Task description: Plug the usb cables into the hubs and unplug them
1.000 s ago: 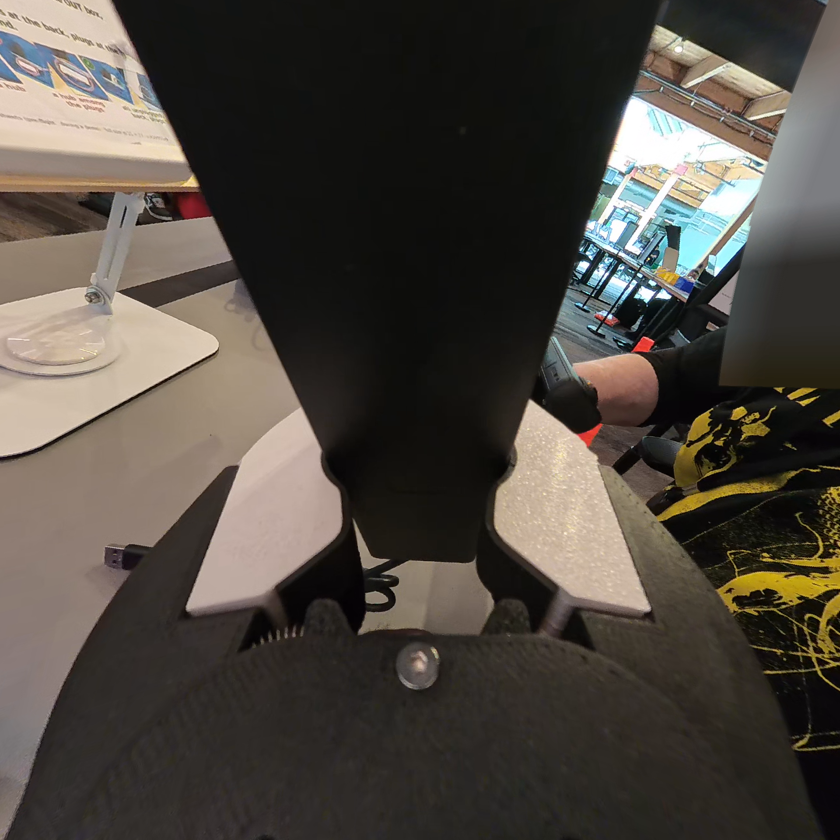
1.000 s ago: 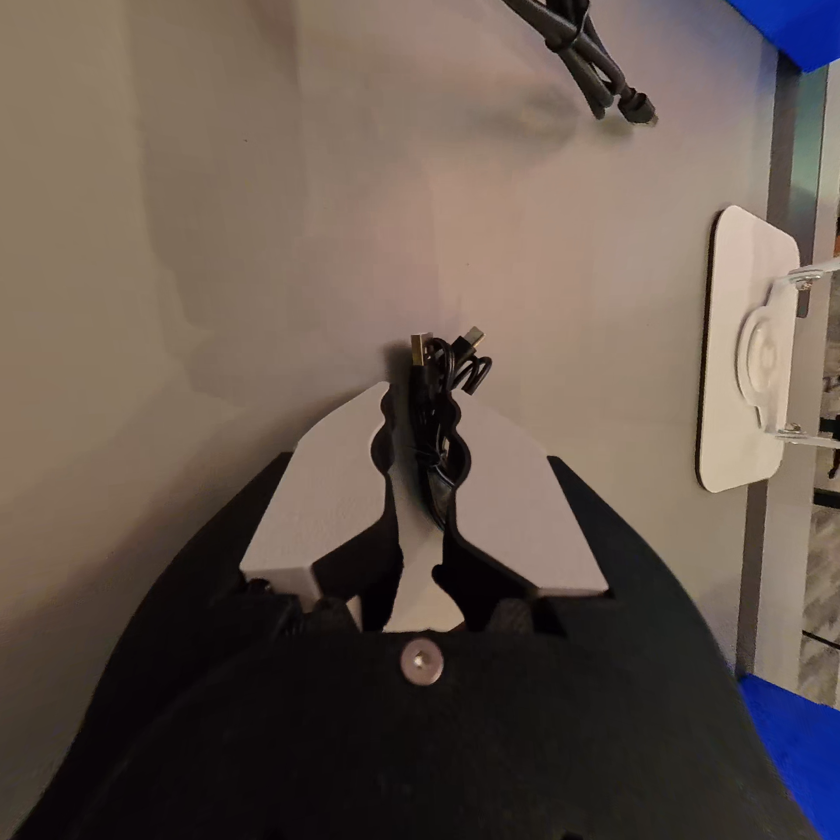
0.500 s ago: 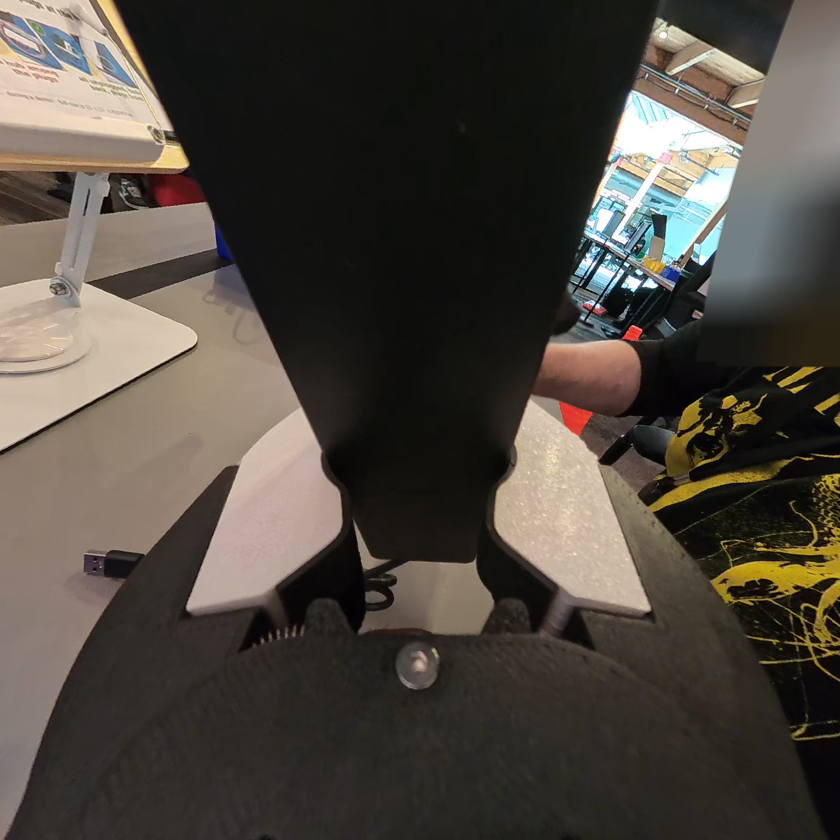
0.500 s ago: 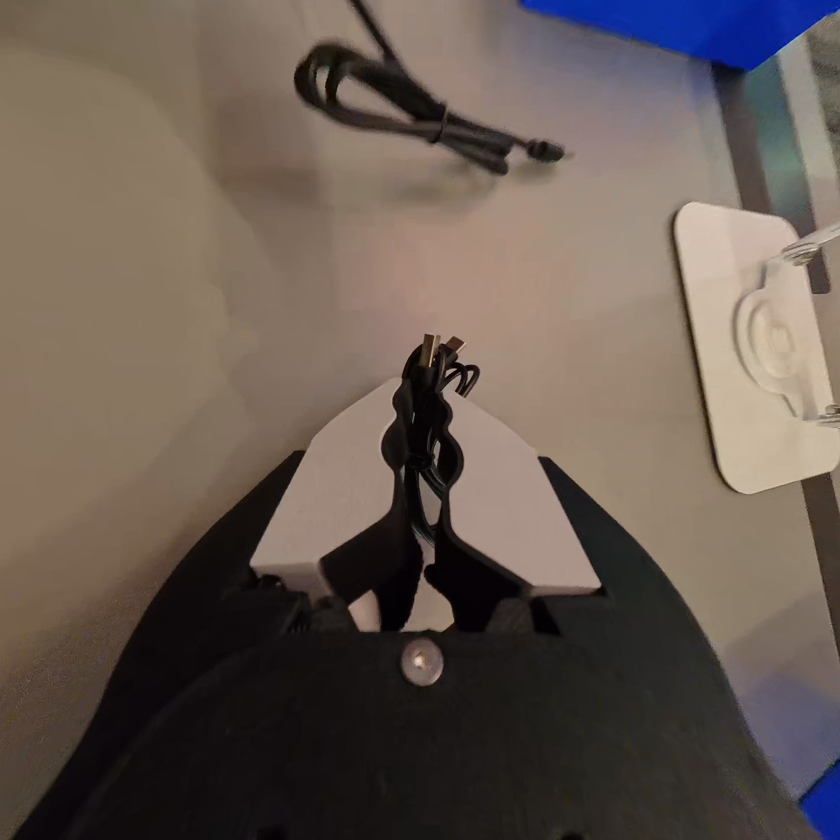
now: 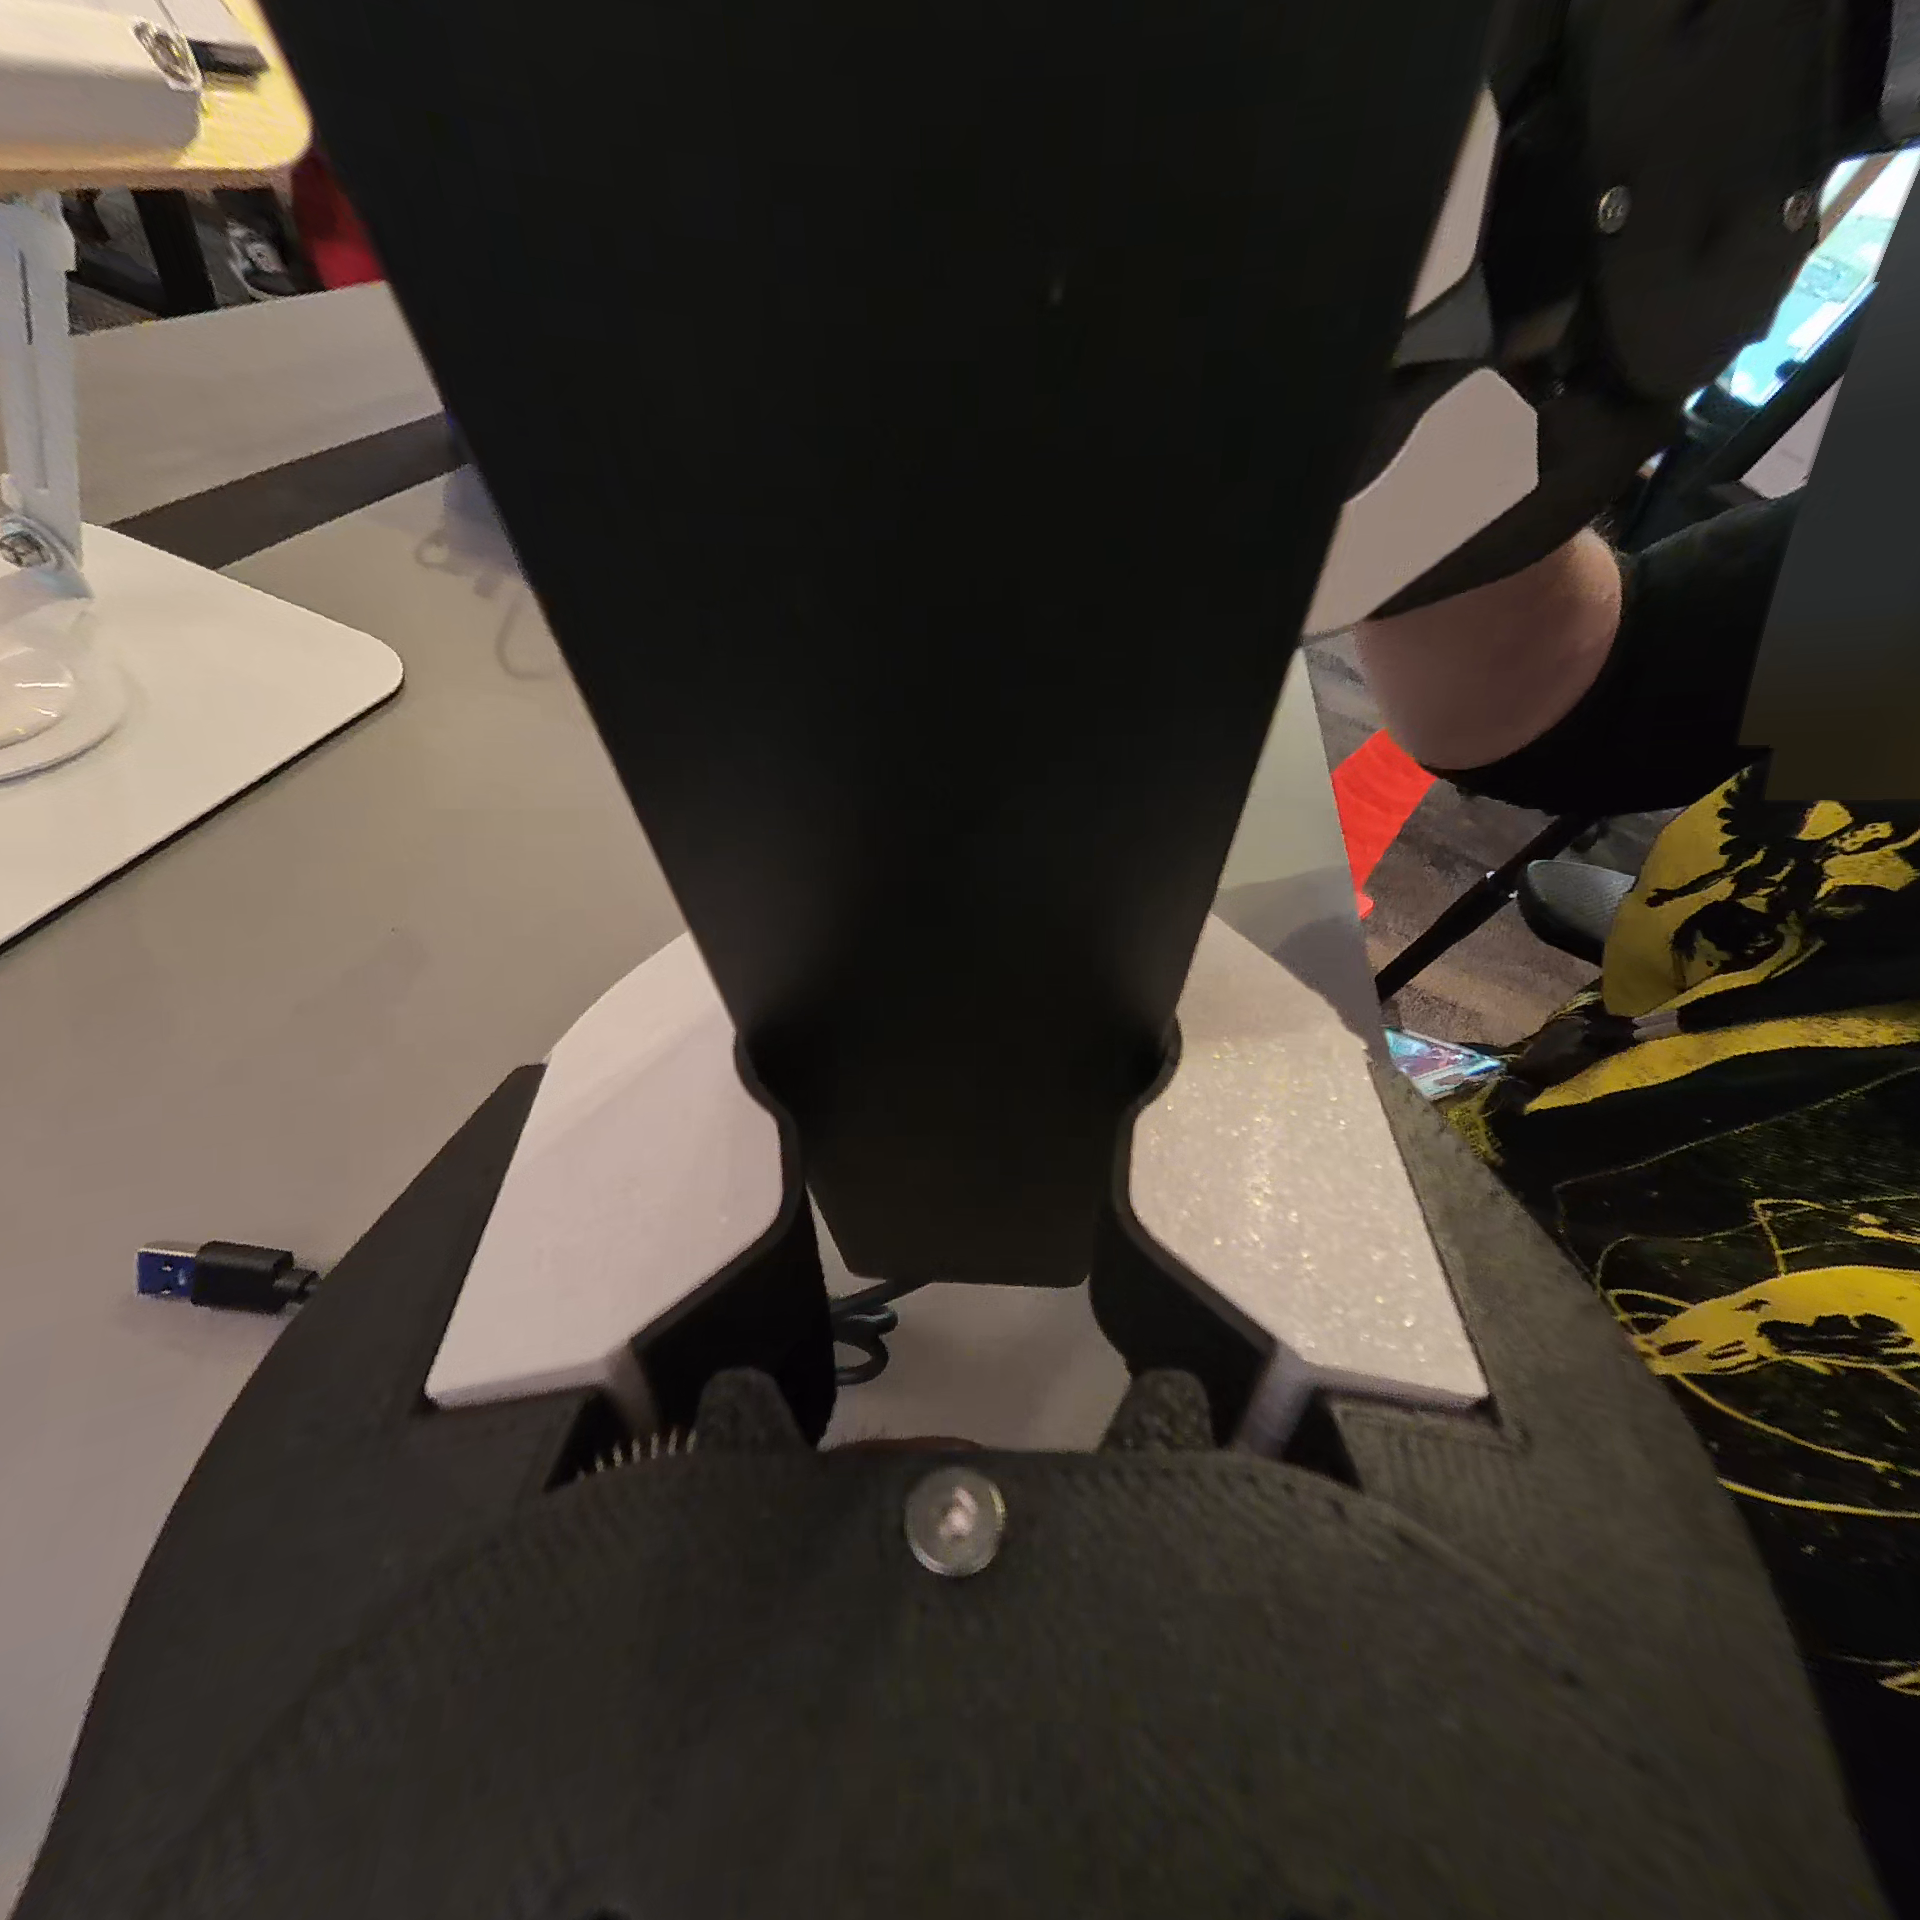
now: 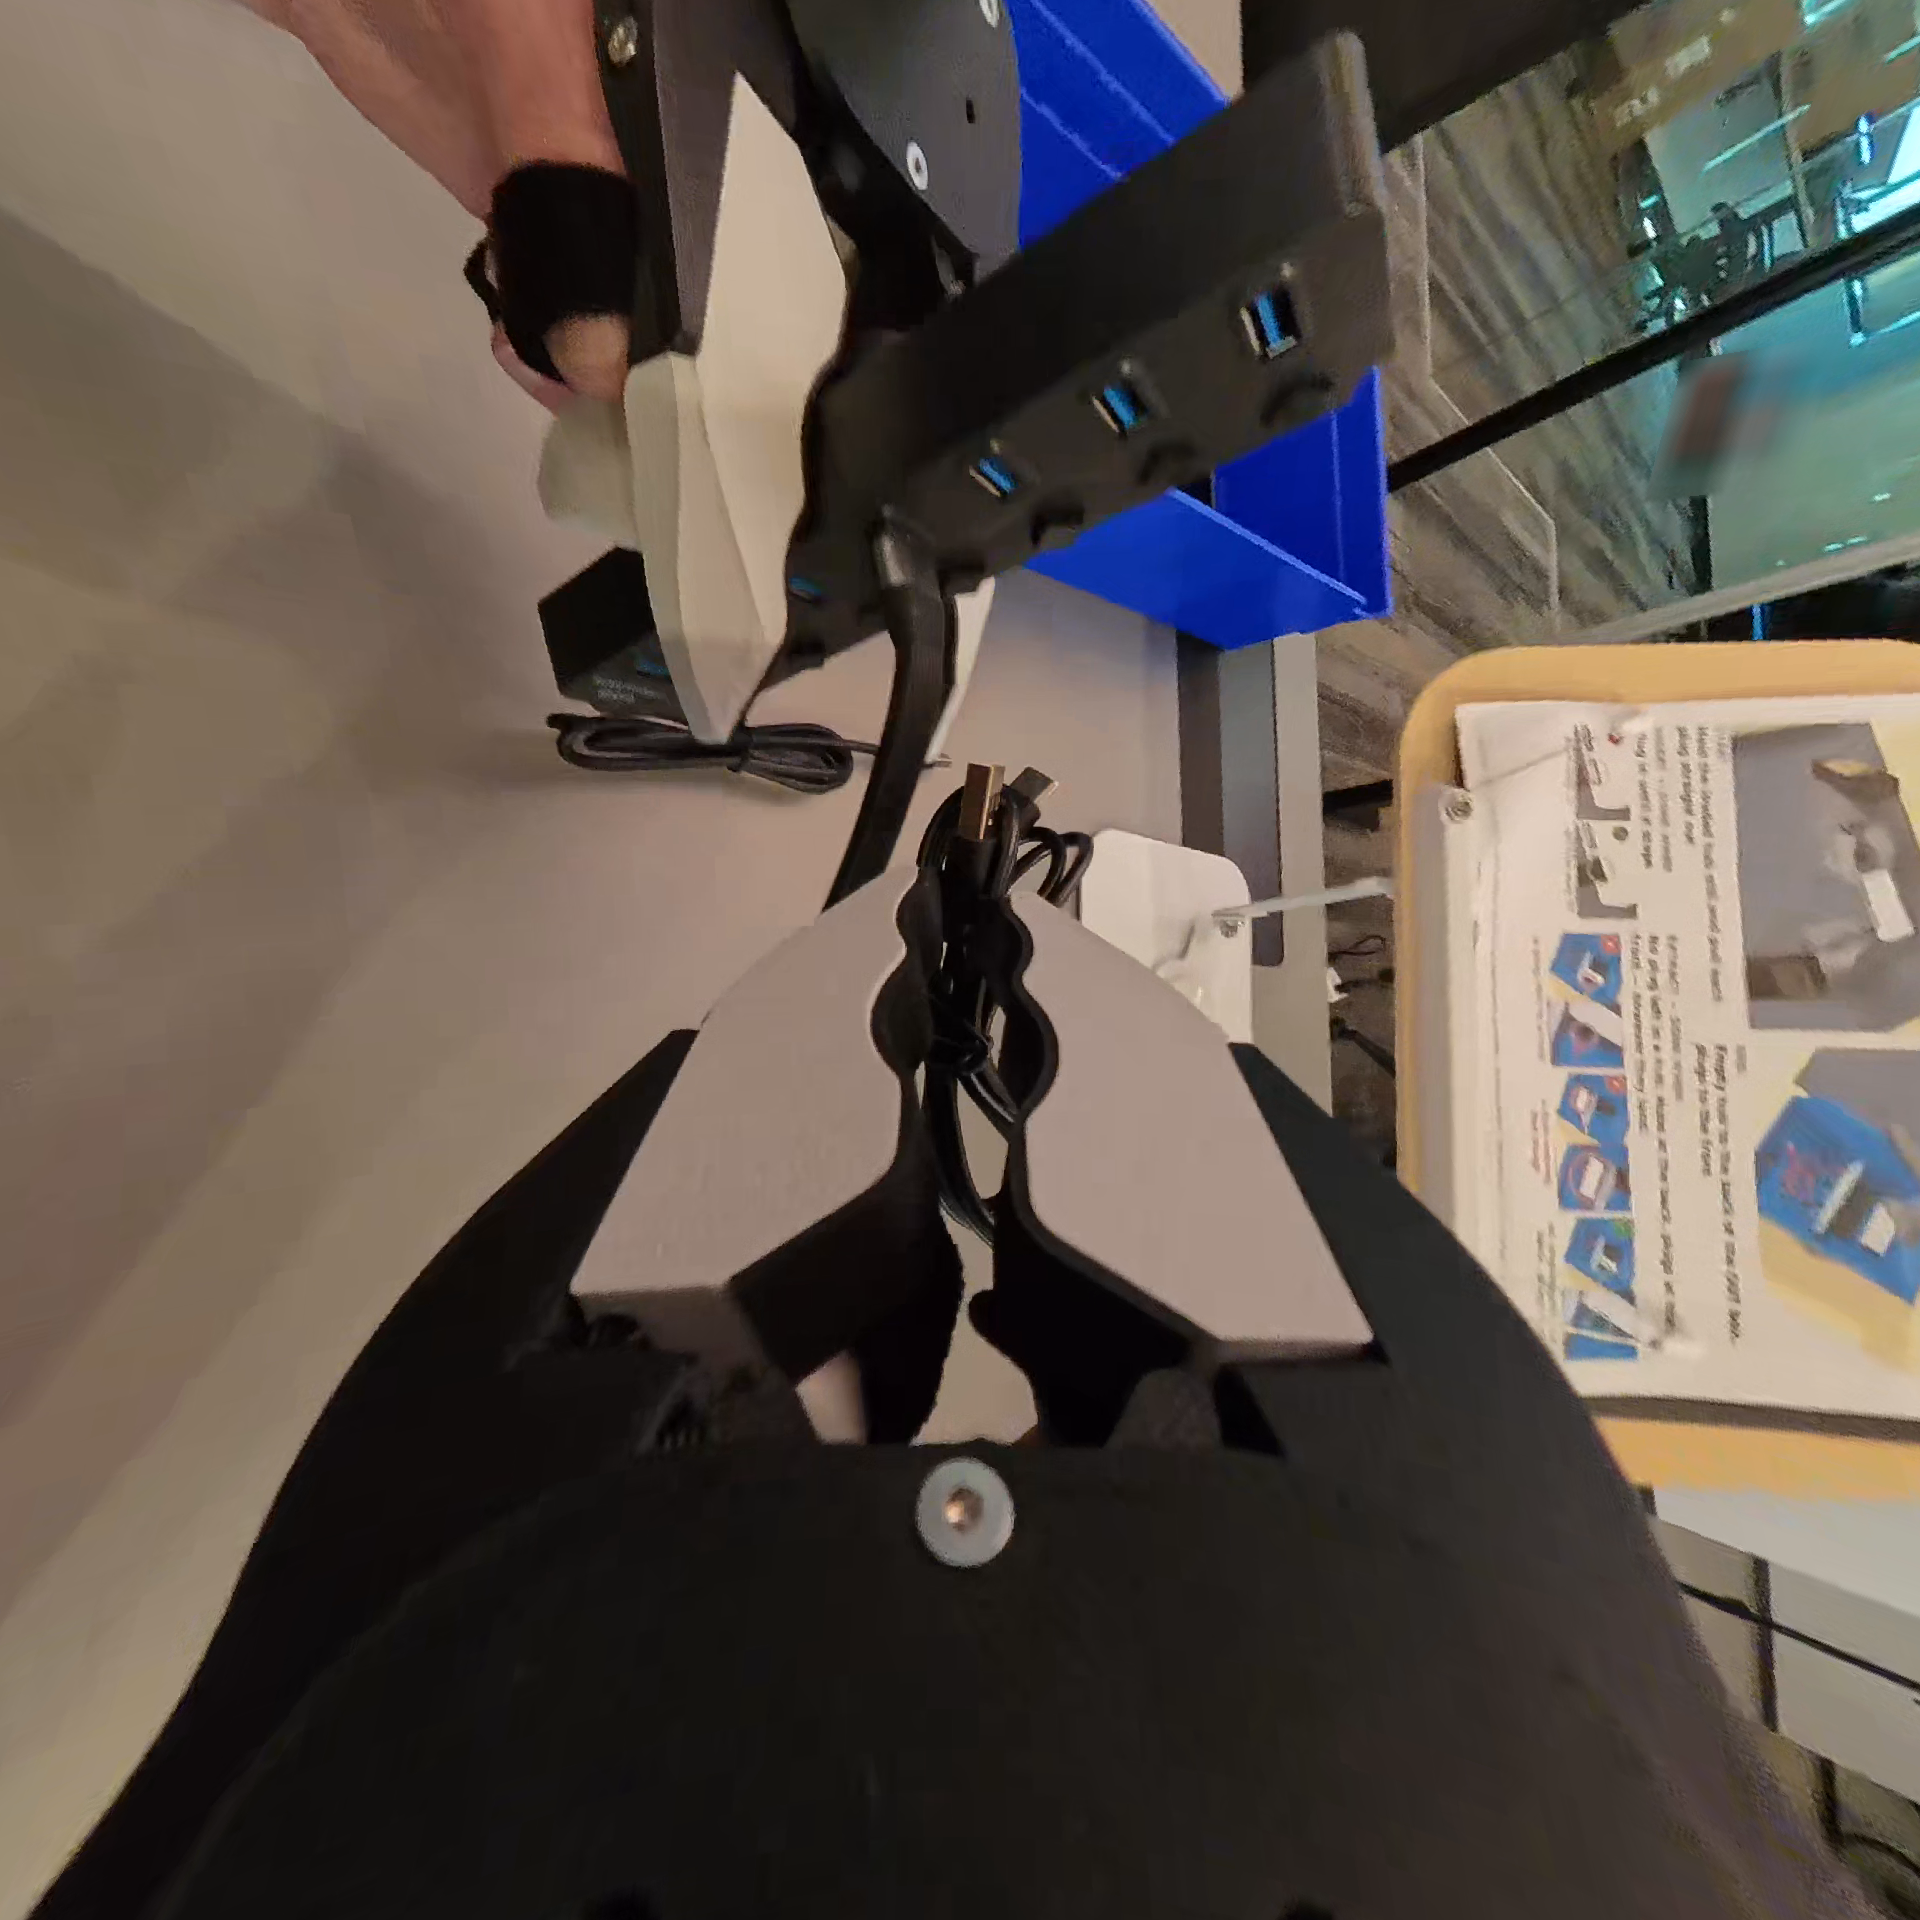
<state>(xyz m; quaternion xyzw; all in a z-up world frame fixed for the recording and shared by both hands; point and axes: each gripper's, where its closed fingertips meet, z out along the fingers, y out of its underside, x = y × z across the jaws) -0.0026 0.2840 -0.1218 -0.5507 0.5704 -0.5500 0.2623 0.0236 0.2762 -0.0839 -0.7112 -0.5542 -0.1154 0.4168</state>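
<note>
Right tongs [image 6: 961, 914] pinch one bundled black cable [image 6: 971, 883] (two plugs showing); left tongs [image 5: 956, 883] clamp one black hub [image 6: 1122, 343].

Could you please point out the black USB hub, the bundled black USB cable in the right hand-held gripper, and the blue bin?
Black USB hub [image 6: 1132, 343]: right wrist view, on its ported face.
Bundled black USB cable [image 6: 977, 821]: right wrist view, on its gold plug.
Blue bin [image 6: 1195, 561]: right wrist view, on its side wall.

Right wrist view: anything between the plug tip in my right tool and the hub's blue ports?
Nothing solid: only open air separates the bundled cable's plug from the hub; the hub's own black cord hangs just left.
</note>
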